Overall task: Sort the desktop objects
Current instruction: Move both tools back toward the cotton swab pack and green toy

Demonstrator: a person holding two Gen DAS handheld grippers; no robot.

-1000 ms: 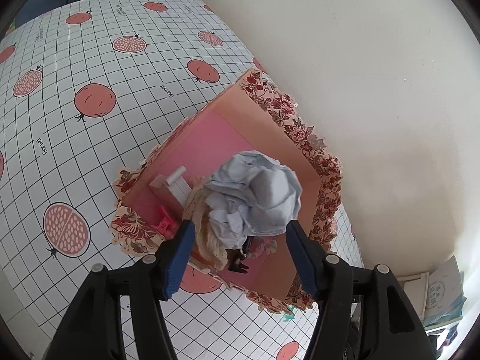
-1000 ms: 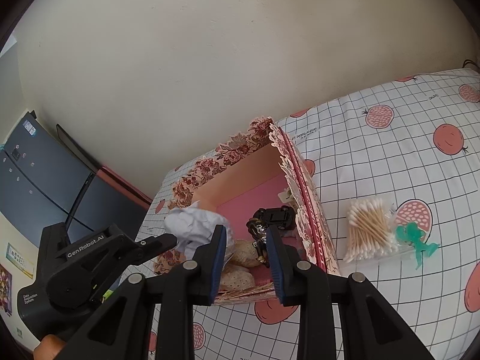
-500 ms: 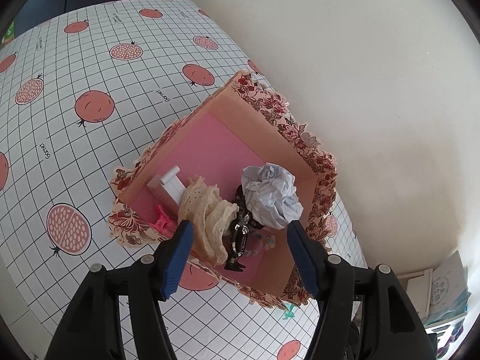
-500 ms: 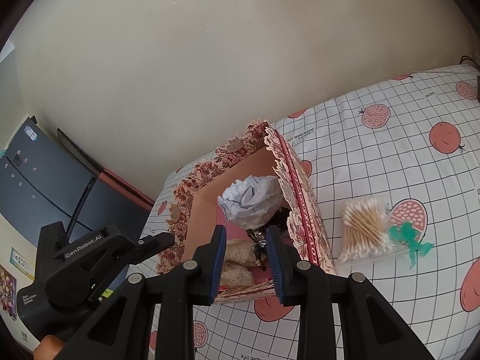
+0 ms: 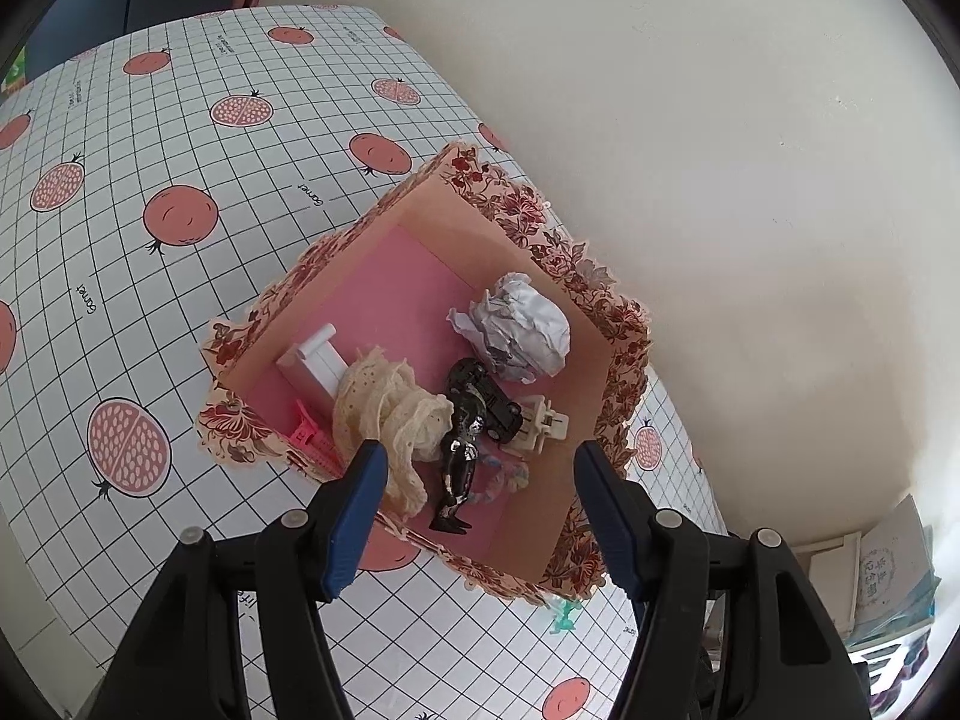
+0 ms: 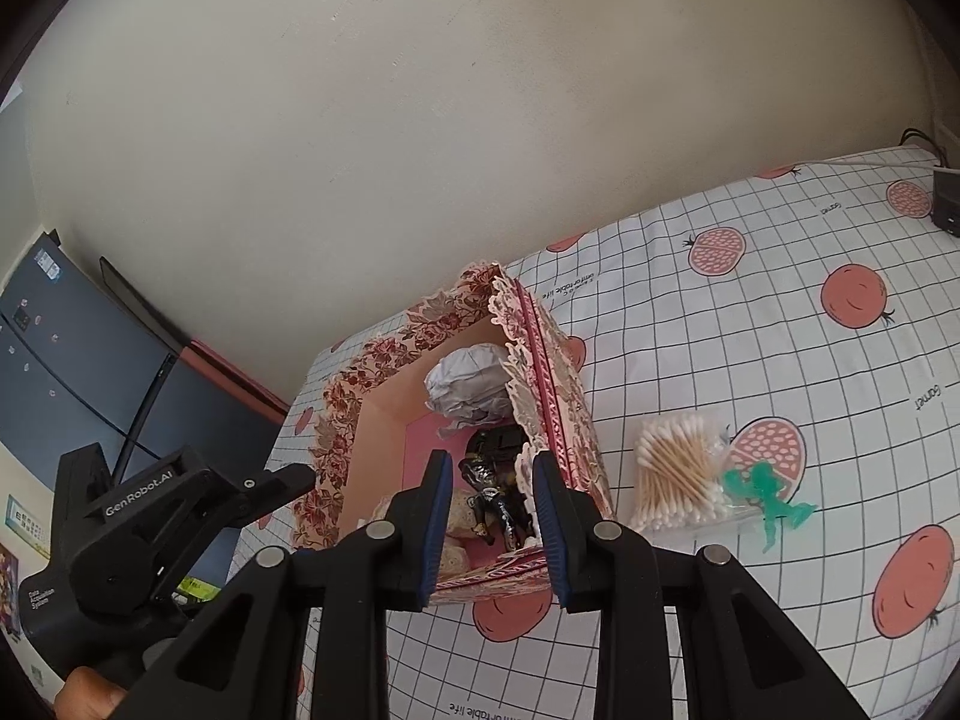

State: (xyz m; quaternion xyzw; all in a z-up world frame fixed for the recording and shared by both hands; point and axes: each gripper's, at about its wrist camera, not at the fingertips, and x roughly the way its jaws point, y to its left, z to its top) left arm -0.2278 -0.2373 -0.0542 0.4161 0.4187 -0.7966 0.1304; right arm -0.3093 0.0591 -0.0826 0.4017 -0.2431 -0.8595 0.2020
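The floral box (image 5: 576,276) wall hides part of its contents from the right wrist view. Inside lie one crumpled paper ball (image 5: 522,330), one black figure (image 5: 462,450), one lace roll (image 5: 384,414). Beside the box: cotton swabs (image 6: 672,474). Left gripper (image 5: 480,510) and right gripper (image 6: 489,516) hover over the box with jaws parted, holding nothing

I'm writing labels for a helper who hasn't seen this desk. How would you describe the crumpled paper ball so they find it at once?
Find the open floral-edged cardboard box with a pink floor on the pomegranate-print tablecloth. The crumpled white paper ball lies in its corner nearest the wall, beside a small black toy car. It is the only pale, wrinkled, rounded lump; the cream lace ribbon is holey and looped.
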